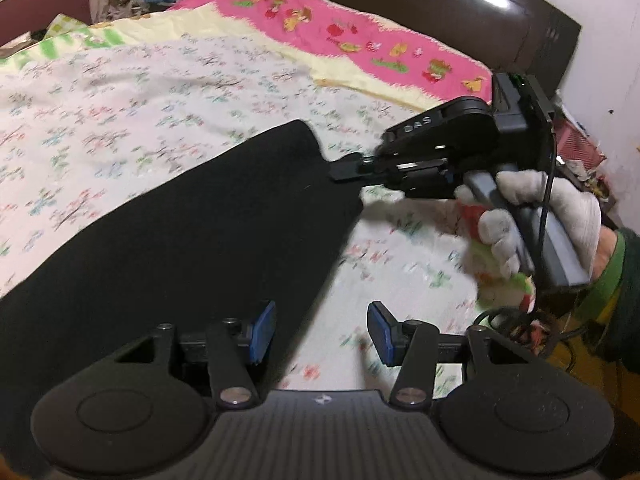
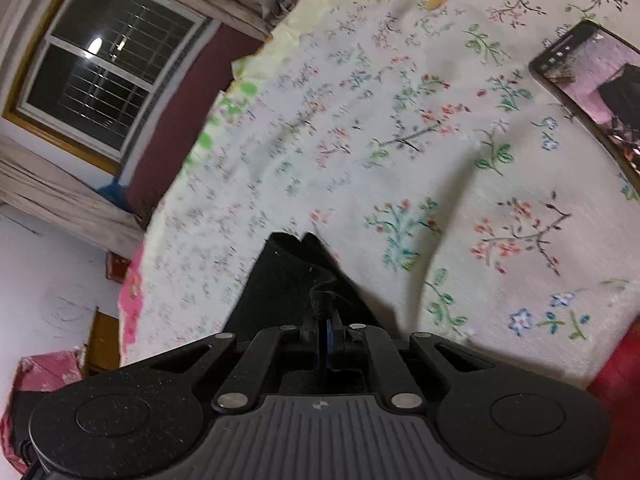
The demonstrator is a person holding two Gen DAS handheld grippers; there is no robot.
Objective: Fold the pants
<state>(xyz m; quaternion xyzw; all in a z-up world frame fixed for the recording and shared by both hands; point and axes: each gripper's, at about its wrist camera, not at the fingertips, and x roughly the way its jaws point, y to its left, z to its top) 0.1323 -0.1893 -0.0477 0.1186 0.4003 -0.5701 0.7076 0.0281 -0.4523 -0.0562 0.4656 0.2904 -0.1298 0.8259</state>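
The black pants (image 1: 192,220) lie across the floral bedsheet (image 1: 120,92) in the left wrist view. My left gripper (image 1: 322,332) hovers over their near right edge with its jaws open. Its blue pads (image 1: 262,332) are apart, and only sheet and the fabric's edge show between them. My right gripper (image 1: 344,170), held by a white-gloved hand (image 1: 532,216), reaches in from the right and pinches the pants' far right edge. In the right wrist view the right gripper (image 2: 325,322) is shut on a bunched bit of black pants (image 2: 288,276).
A pink and yellow patterned blanket (image 1: 360,40) covers the far side of the bed before a dark headboard (image 1: 440,0). A phone (image 2: 592,84) lies on the sheet at the right. A window (image 2: 108,64) with curtains is on the wall beyond the bed.
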